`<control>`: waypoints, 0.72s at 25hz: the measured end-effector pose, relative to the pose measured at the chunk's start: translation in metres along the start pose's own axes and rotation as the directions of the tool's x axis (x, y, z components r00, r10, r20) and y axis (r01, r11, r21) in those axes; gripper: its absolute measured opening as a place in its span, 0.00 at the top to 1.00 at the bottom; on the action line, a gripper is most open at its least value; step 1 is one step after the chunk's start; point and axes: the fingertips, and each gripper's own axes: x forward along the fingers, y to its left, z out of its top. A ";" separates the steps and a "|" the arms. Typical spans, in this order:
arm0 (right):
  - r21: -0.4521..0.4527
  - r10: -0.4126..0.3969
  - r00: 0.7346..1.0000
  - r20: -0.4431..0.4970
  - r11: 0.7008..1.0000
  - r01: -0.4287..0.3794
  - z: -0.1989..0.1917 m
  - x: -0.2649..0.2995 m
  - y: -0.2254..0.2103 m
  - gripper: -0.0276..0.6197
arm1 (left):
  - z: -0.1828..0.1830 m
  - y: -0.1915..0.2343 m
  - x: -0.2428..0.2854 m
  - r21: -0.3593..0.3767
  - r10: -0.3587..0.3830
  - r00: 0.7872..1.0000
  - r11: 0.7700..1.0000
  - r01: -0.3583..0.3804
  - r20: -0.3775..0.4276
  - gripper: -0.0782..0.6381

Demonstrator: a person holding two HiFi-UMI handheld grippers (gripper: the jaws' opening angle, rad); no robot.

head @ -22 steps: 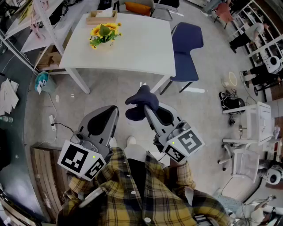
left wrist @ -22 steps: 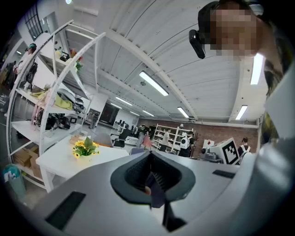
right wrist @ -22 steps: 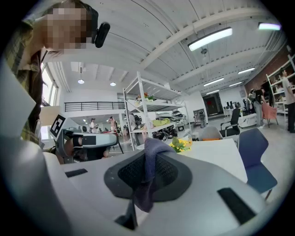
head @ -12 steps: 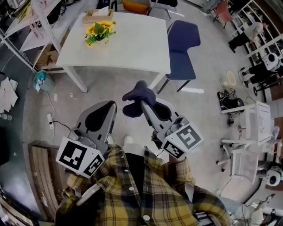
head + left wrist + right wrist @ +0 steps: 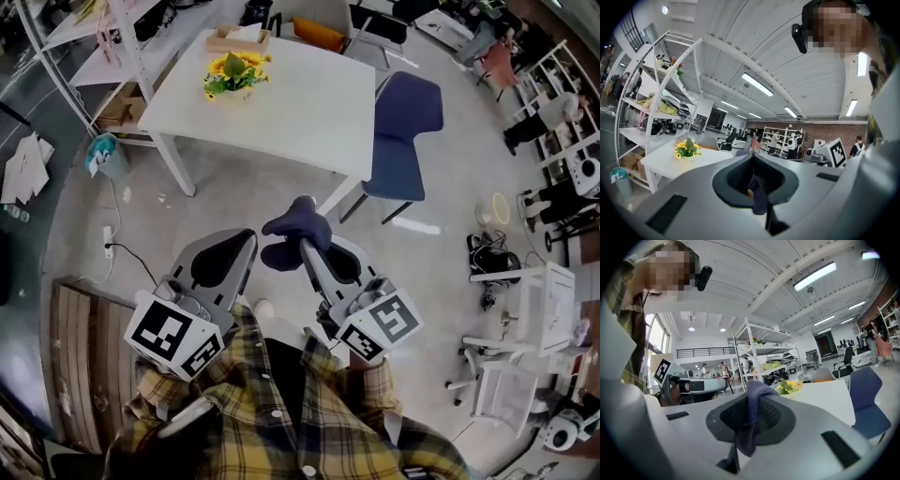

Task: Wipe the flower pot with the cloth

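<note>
1. My left gripper: jaws together, nothing held.
2. My right gripper: jaws clamped on the dark blue cloth, bunched above them.
3. White table, ahead: flower pot with yellow flowers near its far left corner, well apart from both grippers.

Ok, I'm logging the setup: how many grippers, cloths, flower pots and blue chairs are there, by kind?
grippers: 2, the left gripper and the right gripper
cloth: 1
flower pot: 1
blue chair: 1
total: 5
</note>
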 end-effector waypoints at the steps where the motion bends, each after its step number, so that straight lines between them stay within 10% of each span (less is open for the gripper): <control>1: 0.013 0.011 1.000 0.002 1.000 -0.011 -0.003 -0.001 0.000 0.93 | -0.003 -0.001 -0.001 0.000 0.010 1.000 1.000 -0.010 -0.003 0.88; 18: 0.099 0.006 0.999 -0.042 0.995 -0.002 -0.011 0.085 -0.058 0.93 | 0.004 0.087 0.059 -0.024 0.022 0.999 0.999 -0.023 -0.045 0.88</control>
